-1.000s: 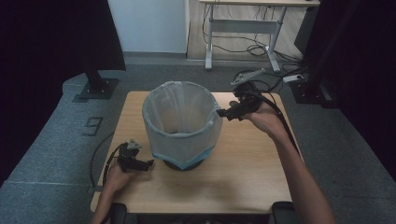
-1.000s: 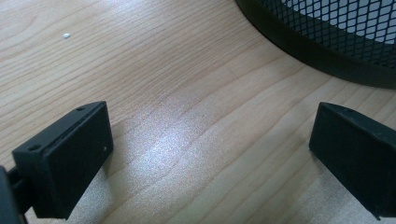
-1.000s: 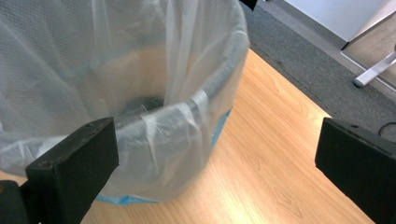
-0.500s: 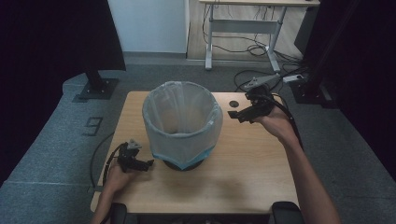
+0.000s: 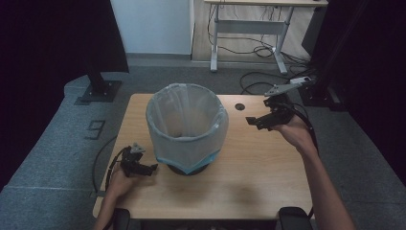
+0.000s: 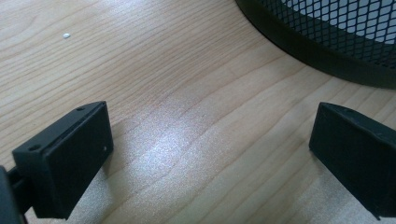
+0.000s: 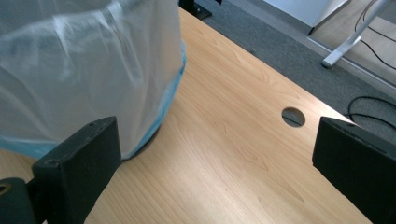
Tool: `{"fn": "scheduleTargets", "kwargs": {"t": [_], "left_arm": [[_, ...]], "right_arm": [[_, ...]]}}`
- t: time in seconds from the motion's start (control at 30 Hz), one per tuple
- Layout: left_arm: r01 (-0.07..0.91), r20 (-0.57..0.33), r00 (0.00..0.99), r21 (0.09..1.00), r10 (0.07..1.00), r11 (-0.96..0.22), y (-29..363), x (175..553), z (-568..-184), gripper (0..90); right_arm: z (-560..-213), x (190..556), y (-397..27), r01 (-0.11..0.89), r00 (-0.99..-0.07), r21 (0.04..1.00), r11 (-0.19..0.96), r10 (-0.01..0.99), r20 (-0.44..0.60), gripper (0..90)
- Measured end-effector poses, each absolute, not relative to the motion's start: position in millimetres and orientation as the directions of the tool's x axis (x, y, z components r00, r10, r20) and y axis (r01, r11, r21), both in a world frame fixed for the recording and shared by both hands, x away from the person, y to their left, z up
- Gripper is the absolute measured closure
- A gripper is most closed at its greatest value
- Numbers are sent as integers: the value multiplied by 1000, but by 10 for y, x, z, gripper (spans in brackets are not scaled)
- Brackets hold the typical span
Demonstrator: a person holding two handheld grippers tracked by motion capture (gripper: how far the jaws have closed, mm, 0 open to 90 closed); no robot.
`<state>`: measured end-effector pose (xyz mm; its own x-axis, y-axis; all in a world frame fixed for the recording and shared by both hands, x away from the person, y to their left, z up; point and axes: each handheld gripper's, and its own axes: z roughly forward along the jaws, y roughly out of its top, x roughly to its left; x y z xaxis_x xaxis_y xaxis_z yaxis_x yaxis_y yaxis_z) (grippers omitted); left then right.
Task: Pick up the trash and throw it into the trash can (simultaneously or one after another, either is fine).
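Observation:
A black mesh waste bin (image 5: 186, 127) lined with a translucent bag with a blue hem stands mid-table. In the left gripper view its mesh base (image 6: 336, 28) is at the top right; in the right gripper view the bag (image 7: 88, 65) covers the left side. My left gripper (image 5: 148, 168) rests low on the wood at the bin's front left, open and empty. My right gripper (image 5: 252, 121) hovers right of the bin above the table, open with nothing between its jaws.
The wooden table (image 5: 258, 177) has a round cable hole (image 5: 239, 106) near its far edge, also visible as a cable hole (image 7: 293, 116) ahead of the right jaws. Grey carpet, a black stand base (image 5: 98, 91), a desk frame and floor cables lie beyond.
My right gripper has drawn back to the right, away from the bin's rim, and now hangs apart from it. The left gripper and the bin have not moved.

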<state>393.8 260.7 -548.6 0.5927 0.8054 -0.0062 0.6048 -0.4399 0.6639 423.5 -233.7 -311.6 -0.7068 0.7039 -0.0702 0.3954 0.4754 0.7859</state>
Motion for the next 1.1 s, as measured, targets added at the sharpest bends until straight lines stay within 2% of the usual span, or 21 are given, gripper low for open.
{"fn": "scheduleTargets", "kwargs": {"t": [0.4, 1.1], "left_arm": [[605, -6, 593, 663, 805, -440, 2607, 3938, -5485, 0], [606, -6, 592, 663, 806, -440, 2607, 3937, -5485, 0]], "right_arm": [[-3371, 4177, -2587, 431, -670, 774, 464, 739, -70, 9], [-3900, 4116, -2718, 459, -649, 757, 465, 757, -71, 16]]}}
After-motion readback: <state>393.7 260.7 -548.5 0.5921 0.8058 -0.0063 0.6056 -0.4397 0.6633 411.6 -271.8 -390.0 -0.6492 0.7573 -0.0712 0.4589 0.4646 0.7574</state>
